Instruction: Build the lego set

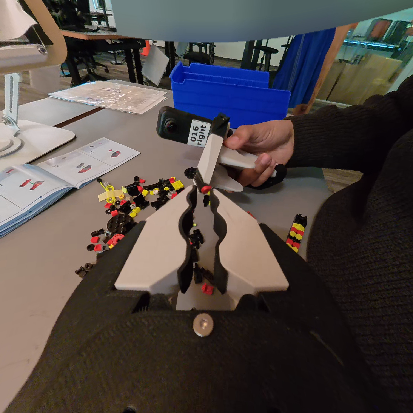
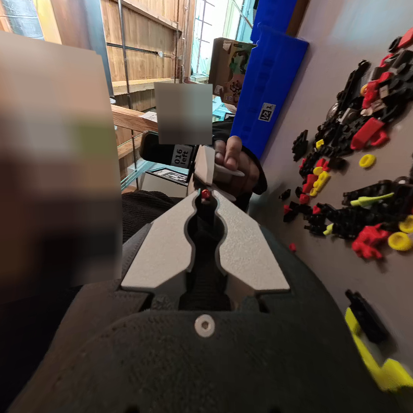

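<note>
Centrally, a small red round piece (image 1: 205, 189) sits atop a thin black-and-yellow sub-assembly (image 1: 206, 200), raised above the grey table (image 1: 44, 290) where the two gripper tips meet. Left gripper (image 1: 202, 190): jaws nearly closed at the tips, wider further back; the sub-assembly hangs in the narrow gap, apparently pinched there, though the contact itself is hard to make out. Right gripper (image 2: 205, 195): jaws drawn close around the red piece in the right wrist view; in the left wrist view its tips come down onto the same red piece from above. A hand (image 1: 263, 147) in a dark knit sleeve holds the right gripper's handle.

Loose pile of black, red and yellow lego pieces (image 1: 138, 201) lies on the table beyond and left of the grippers. A built black, red and yellow strip (image 1: 296, 232) lies apart on the right, near the sleeve. Open instruction booklet (image 1: 55, 176) further left. Blue plastic bin (image 1: 230, 93) at the table's far edge.
</note>
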Motion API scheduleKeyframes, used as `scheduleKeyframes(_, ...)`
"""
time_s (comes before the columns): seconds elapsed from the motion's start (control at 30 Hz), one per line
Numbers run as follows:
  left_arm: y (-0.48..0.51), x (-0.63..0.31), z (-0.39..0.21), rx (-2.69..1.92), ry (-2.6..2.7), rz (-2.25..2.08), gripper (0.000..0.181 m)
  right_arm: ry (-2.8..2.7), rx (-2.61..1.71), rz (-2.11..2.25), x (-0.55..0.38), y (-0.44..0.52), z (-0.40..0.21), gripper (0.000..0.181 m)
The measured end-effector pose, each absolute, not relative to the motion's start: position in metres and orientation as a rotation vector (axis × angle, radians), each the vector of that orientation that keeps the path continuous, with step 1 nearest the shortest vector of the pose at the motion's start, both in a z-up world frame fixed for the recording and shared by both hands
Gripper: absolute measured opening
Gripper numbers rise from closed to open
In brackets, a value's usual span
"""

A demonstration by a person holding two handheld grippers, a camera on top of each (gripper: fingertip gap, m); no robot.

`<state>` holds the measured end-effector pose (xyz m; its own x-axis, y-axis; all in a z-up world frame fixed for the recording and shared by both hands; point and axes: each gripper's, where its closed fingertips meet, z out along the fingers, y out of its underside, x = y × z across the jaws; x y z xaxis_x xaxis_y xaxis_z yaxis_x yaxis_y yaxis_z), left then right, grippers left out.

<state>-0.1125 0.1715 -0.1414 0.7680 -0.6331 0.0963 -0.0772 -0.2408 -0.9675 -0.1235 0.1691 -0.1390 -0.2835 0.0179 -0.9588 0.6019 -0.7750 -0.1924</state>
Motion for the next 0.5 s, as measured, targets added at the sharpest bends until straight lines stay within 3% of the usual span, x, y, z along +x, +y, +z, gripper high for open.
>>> scheduleKeyframes(0.03, 0.1718, -0.1130, -0.1414, -1.759, 0.554, -0.572, 0.008, 0.769, 1.591, -2.112, -0.1234, 0.1695, -0.1391, 0.006)
scheduleKeyframes(0.5, 0.1726, -0.1127, -0.1473, -1.790, 0.555, -0.570, 0.001, 0.715, 1.638, -2.083, -0.1223, 0.1743, -0.1439, 0.004)
